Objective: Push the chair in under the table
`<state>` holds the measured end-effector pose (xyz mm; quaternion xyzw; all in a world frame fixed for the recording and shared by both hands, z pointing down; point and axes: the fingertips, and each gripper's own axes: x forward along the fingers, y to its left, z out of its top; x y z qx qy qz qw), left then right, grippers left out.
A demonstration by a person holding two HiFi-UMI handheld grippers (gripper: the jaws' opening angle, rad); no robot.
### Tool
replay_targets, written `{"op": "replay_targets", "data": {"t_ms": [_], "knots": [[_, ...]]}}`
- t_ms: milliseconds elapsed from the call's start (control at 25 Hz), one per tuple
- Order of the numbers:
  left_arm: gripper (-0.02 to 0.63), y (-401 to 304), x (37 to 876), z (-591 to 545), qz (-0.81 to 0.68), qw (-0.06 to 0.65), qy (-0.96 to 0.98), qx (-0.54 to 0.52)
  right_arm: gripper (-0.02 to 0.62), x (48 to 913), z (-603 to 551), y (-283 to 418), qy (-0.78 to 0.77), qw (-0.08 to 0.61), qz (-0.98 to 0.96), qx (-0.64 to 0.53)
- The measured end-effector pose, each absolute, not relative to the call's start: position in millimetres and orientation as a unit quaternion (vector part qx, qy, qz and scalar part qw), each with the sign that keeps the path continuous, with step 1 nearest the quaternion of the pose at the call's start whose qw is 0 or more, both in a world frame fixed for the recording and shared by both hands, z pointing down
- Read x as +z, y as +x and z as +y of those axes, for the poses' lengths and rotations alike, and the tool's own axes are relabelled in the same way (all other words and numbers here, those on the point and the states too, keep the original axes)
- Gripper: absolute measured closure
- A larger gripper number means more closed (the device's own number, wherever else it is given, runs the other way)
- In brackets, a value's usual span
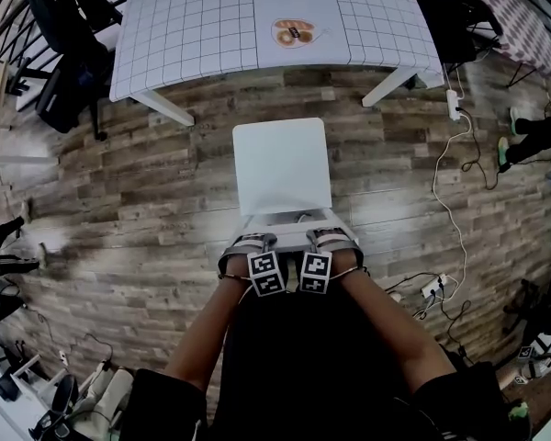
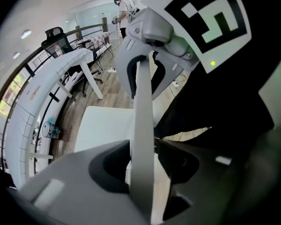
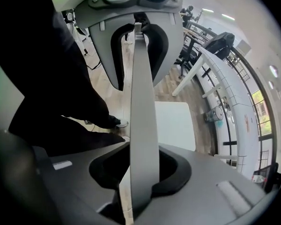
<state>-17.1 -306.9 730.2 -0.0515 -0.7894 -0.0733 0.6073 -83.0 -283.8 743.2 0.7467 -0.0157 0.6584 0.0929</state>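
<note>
Wood-plank floor (image 1: 119,173) carries a grid-clothed table (image 1: 193,26) along the frame's top. The white chair (image 1: 280,163) stands at centre, apart from it. The left gripper (image 1: 250,243) and right gripper (image 1: 331,237) have fingers apart astride the backrest (image 2: 143,139). A white cable (image 1: 459,209) trails at right.

Bare floor (image 1: 165,177) lies open between the chair (image 1: 282,165) and the table (image 1: 257,16). The gap between the table's left leg (image 1: 163,107) and right leg (image 1: 390,87) looks wider than the seat, though the lens bends it. Left of the chair the way is free up to a black office chair (image 1: 69,53). On the right a power strip (image 1: 454,105) lies just beside the right leg, its cable (image 1: 459,246) trailing across the floor. A person's legs (image 1: 544,134) stand beyond. Clutter (image 1: 69,393) fills the near-left corner.
</note>
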Motion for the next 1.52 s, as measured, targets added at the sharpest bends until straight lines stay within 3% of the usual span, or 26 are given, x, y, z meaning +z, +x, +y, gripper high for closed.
{"op": "replay_targets", "data": {"t_ms": [80,280,840,1520], "knots": [[0.449,-16.1,732.3,-303.0,-0.786,0.611,-0.062,-0.066,0.511,743.6,-279.9,-82.7,0.747,0.098,-0.007,0.658],[0.518,-10.6,738.4,-295.8,-0.769,0.631,-0.085,-0.049,0.518,745.7,-279.6,-81.6,0.741,0.101,-0.006,0.663],[0.506,-10.7,738.0,-291.8,-0.764,0.631,-0.075,-0.112,0.508,747.6,-275.8,-83.3,0.739,0.04,-0.013,0.673],[0.508,-4.1,726.4,-258.3,-0.745,0.647,-0.108,-0.121,0.513,735.8,-244.3,-77.2,0.746,0.053,-0.048,0.662]]}}
